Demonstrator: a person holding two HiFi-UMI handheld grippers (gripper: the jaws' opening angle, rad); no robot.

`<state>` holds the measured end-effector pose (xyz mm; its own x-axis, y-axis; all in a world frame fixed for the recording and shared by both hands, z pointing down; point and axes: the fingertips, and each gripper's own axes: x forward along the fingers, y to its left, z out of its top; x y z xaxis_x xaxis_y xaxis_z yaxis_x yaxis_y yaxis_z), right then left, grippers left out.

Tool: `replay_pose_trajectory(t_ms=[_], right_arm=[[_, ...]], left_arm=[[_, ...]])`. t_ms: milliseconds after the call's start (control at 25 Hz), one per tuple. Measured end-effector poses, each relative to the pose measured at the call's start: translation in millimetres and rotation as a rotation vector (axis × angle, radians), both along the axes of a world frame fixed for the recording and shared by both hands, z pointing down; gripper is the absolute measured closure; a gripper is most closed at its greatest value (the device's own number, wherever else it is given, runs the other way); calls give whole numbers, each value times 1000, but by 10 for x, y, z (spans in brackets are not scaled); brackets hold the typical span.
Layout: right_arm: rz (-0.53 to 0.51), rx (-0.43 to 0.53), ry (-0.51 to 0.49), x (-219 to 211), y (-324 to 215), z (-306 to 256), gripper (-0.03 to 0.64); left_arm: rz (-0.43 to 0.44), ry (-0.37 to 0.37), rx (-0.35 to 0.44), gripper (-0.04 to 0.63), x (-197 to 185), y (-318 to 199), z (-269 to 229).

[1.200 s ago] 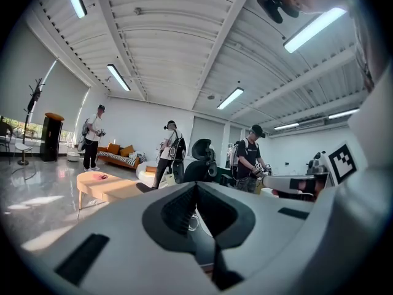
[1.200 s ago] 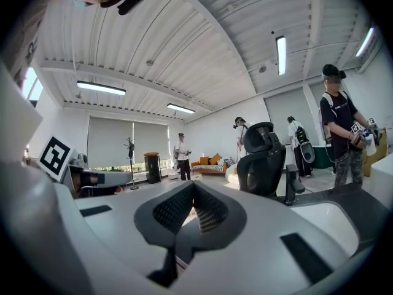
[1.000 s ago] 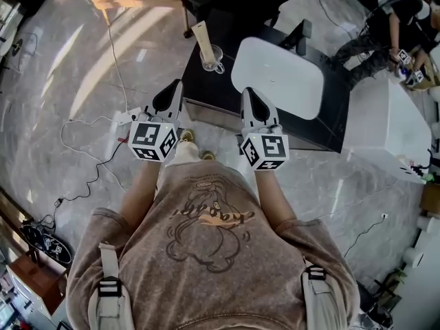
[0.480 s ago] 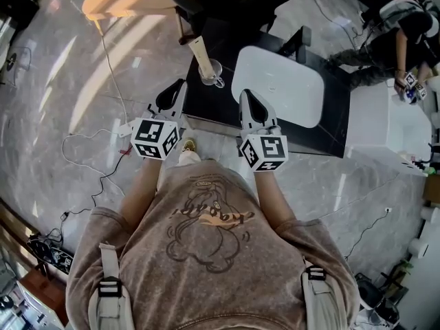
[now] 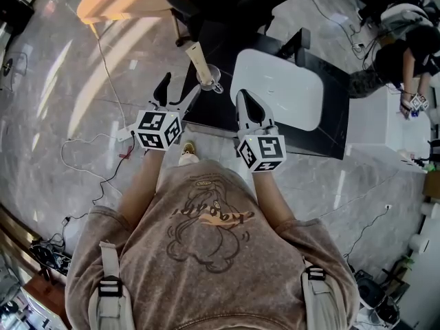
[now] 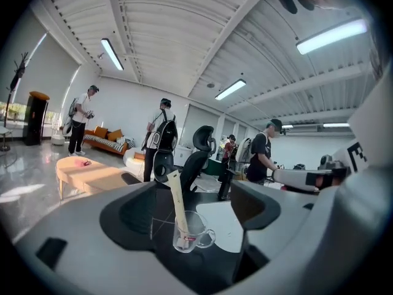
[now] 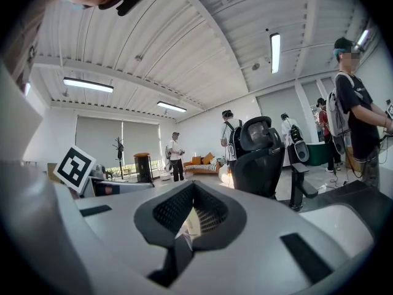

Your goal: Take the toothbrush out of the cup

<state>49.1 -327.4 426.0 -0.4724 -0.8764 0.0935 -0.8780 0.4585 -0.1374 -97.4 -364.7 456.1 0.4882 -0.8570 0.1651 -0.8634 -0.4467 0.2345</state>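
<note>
Spreading to their widest, the jaws of the left gripper [image 5: 182, 83] have just been opening and grip nothing; its own view shows the pads well apart, with the cup [image 6: 191, 233] framed in the gap between them but still ahead of the tips, not touched. From that gripper the cup lies straight forward and slightly toward the person's right, standing near the closest corner of the black table [image 5: 275, 137]. It is a clear glass cup with a handle, and the toothbrush [image 6: 177, 196] rises out of it as a pale, flat stick that leans up and away to the left, so its long axis is close to upright and crosses the line between the pads. The free upper end stands well above the rim, which looks like the part to close on. The right gripper [image 5: 242, 98] hovers just beside the left one over the table edge, its jaws together and empty, pointing past the cup toward the white tray [image 5: 282, 88]. Of the two, the left is plainly nearer and better lined up.
</note>
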Motion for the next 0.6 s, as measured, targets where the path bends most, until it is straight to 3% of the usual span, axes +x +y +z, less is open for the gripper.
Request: replay_pose_trajectory(t_ms=[200,600], right_arm=[[-8,-4,0,-41,-12,-7,601],[-8,-17,12,-35,-9,45,601]], left_arm=[[10,30,-70,219,25,-255,190],[8,-46,-168,221,225,-844,723]])
